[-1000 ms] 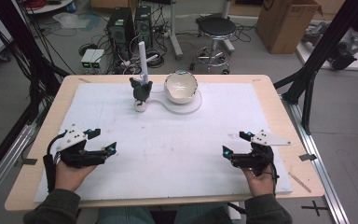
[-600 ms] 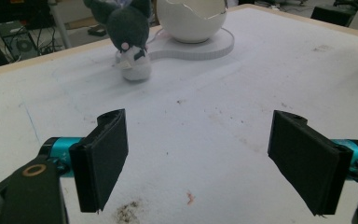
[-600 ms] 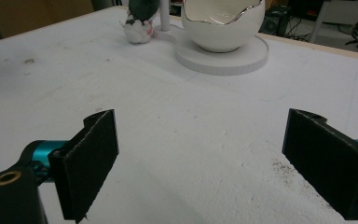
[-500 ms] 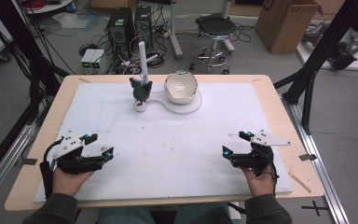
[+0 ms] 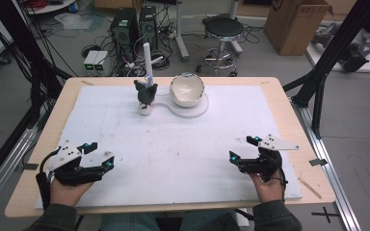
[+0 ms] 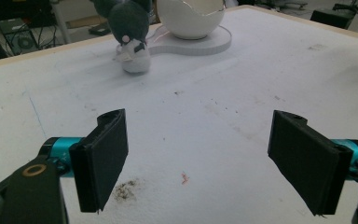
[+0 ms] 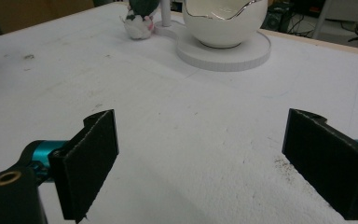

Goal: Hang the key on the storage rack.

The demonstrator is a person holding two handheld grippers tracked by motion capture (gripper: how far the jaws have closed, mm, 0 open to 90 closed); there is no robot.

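A small dark plush toy (image 5: 146, 95) with a white base stands at the far middle of the white board, beside a thin white post (image 5: 148, 61). To its right a white eggshell-shaped bowl (image 5: 187, 89) rests on a flat round white stand (image 5: 200, 109). My left gripper (image 5: 101, 155) is open near the front left, with nothing between its jaws. My right gripper (image 5: 242, 148) is open near the front right, also with nothing in it. The left gripper (image 6: 204, 161) faces the toy (image 6: 133, 42) and bowl (image 6: 191, 18) from afar. The right gripper (image 7: 207, 161) faces the bowl (image 7: 223, 21) and toy (image 7: 140, 23).
The white board (image 5: 183, 144) covers most of a wooden table (image 5: 289, 101). Black frame posts (image 5: 325, 67) rise at both sides. Beyond the far edge are computer cases (image 5: 132, 24), a stool (image 5: 224, 29) and a cardboard box (image 5: 296, 24).
My left gripper has drifted slightly back toward the near edge of the table. The right gripper, toy and bowl have not moved.
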